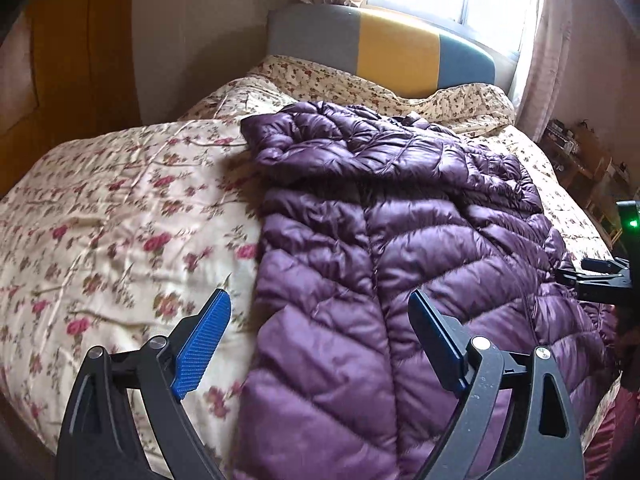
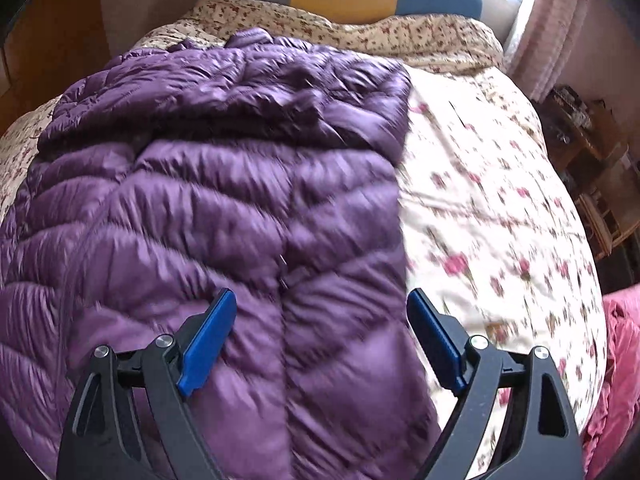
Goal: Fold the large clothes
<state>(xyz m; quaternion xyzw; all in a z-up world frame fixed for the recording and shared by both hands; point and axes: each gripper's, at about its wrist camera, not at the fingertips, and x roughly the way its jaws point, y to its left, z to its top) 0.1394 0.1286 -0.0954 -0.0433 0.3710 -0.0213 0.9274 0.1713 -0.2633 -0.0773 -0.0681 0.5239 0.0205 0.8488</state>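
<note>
Jacket (image 1: 400,248), purple quilted down, lies flat on the bed (image 1: 100,208) with its long axis running away from your fingers toward the headboard (image 1: 384,56); the hem end sits under both grippers, the bunched collar and folded-in upper part at the far end. Left gripper (image 1: 320,340): fingers spread wide, nothing between the pads, hanging just above the jacket's left margin. Its left finger (image 1: 204,344) is over bare floral quilt, its right finger (image 1: 436,344) over purple fabric, so the jacket's left long edge runs forward between the two. Right gripper (image 2: 322,340): likewise wide apart and empty, with the mirror arrangement. Its left finger (image 2: 208,344) is over the jacket, its right finger (image 2: 436,344) over the quilt, and the jacket's right long edge passes forward between them. The centre seam with the zip lies just inside the right gripper's left finger in the right wrist view. The right view is smeared, so I cannot tell whether either pad brushes the fabric. Judgement: each hand is about equally near its own hem corner, neither favoured. Coming move likely turns on the hem lying directly below and the collar straight ahead, so a hem-to-collar fold would travel along that axis away from you. Puffy, slippery shell: expect it to slide unless you pinch well in from the edge.
</note>
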